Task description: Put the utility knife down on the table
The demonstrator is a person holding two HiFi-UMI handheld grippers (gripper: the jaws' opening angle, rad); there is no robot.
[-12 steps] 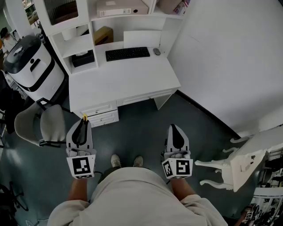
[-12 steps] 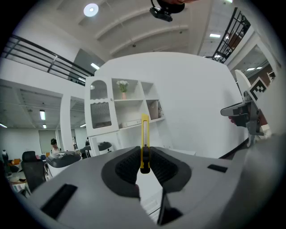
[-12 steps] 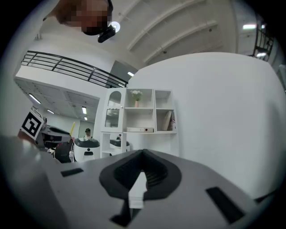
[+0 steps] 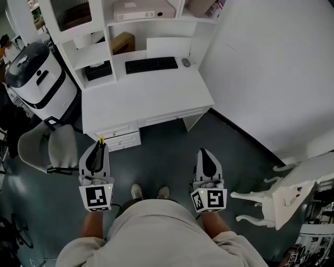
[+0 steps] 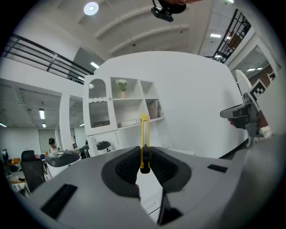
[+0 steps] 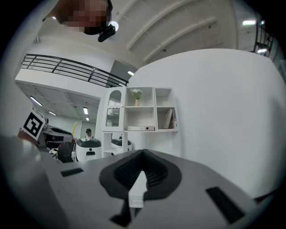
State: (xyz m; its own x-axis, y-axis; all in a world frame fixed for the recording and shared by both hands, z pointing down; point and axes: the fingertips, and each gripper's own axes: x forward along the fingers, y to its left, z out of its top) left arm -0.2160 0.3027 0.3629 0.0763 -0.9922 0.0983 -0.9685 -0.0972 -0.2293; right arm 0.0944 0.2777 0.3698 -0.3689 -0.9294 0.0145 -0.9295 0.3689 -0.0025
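White surface (image 4: 148, 99) with a shelf unit along its back edge, against a white wall, dark floor in front. We see the utility knife (image 5: 144, 134) off the surface. It's out past the surface's drawer side, over the floor, clamped in the left claw (image 5: 145, 150).

The knife's long axis runs along the claw's jaws, about level, with the yellow front end pointing at the surface. In the left gripper view it reads as a thin vertical yellow strip. Both pads press on it from either side, and the front end sticks out past the tips. The head view shows only that yellow end ahead of the claw.

Right claw (image 6: 142, 154) is closed with nothing in it. It's also out in front of the surface's drawer side.

On the surface we see a keyboard (image 4: 151, 64) and a mouse (image 4: 185, 62), both at the back edge and well apart from the knife.

Compartments of the shelf unit over the surface:
- a flat white box (image 4: 143, 11) up top
- a brown box (image 4: 121, 41) lower down
- a dark box (image 4: 98, 69) at the surface's left rear
- a vase of flowers (image 5: 121, 86) in a top compartment

Drawers (image 4: 122, 134) under the surface are shut, so we can't see what's in them.
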